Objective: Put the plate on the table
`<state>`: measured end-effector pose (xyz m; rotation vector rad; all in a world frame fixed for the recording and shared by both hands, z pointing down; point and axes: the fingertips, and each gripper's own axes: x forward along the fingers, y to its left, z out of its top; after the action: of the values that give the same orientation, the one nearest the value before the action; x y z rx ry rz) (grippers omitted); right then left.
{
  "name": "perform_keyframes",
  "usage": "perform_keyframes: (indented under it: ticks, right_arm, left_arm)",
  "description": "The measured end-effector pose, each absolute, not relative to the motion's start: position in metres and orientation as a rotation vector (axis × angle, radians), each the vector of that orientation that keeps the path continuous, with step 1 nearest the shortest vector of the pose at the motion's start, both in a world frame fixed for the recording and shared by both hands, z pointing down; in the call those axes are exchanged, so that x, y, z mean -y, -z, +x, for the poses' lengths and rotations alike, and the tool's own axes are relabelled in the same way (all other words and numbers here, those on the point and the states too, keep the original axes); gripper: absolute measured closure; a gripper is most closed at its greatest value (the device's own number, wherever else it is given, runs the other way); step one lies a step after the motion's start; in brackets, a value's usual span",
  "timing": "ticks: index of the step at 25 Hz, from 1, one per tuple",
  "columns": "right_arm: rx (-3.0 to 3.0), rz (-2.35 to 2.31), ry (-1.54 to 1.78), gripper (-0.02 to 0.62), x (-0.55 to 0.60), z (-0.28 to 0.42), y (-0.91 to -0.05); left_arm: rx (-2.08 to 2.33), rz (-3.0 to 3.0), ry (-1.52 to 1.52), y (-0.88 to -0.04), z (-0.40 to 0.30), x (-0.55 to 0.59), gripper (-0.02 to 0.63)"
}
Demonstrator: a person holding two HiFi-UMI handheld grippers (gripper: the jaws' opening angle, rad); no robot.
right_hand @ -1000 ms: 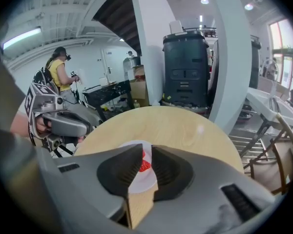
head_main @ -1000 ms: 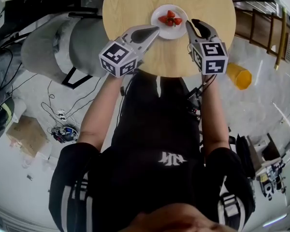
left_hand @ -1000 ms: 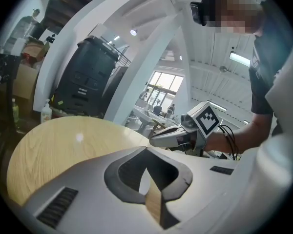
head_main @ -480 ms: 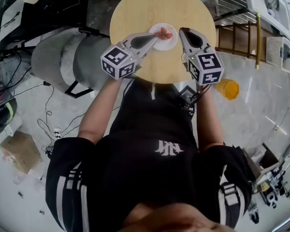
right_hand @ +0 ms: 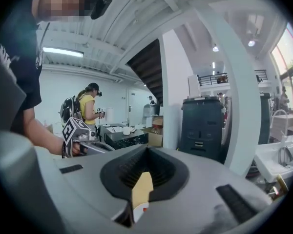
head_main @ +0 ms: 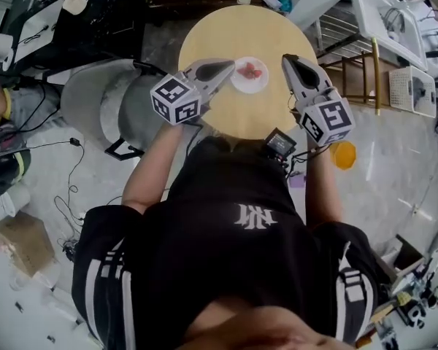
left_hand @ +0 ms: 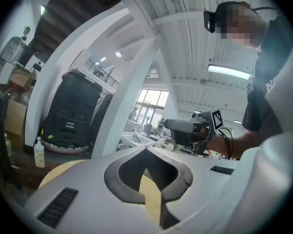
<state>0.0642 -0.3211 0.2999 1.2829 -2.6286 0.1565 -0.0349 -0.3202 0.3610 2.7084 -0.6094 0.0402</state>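
The white plate lies flat on the round wooden table, open side up, a little toward the person's side of the tabletop's middle. It is round, so it shows no long axis and points no particular way. A few red strawberries sit on it, slightly toward its far side.

The left gripper reaches in from the plate's left. In the head view its tip overlaps the plate's left rim, but whether it touches the rim cannot be told from there. In the left gripper view its two jaws meet at the tips with nothing between them, and only pale tabletop shows through the gap behind them.

The right gripper is to the right of the plate, its tip near the rim but apart from it. Its jaws are also pressed together and empty. In the right gripper view the slot below the tips shows tabletop and a sliver of white with a red speck.

Both grippers point away from the person across the table, roughly parallel, with the plate between them. Each marker cube sits at the near end of its gripper, above the table's near edge.

A grey padded seat stands to the left of the table. An orange object lies on the floor to its right.
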Motion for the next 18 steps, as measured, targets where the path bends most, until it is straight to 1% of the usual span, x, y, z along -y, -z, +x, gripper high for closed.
perform_keyframes:
  ticks: [6,11,15,18]
  right_arm:
    - [2.711,1.282,-0.145,0.592,0.303,0.072,-0.276]
    - [2.829,1.291,-0.148,0.592,0.271,0.095,-0.262]
    - [2.847,1.181,-0.143,0.592,0.24,0.107,-0.267]
    - [2.835,1.074,-0.07,0.592,0.208,0.119,-0.266]
  left_arm:
    - [0.697,2.774,0.014,-0.329,-0.044,0.319,0.594]
    - [0.714,2.782,0.01,-0.322,-0.034,0.289,0.594]
    - [0.718,2.753,-0.012,-0.323,-0.023,0.256,0.594]
    - [0.713,2.712,0.037,-0.323,-0.012,0.226,0.594]
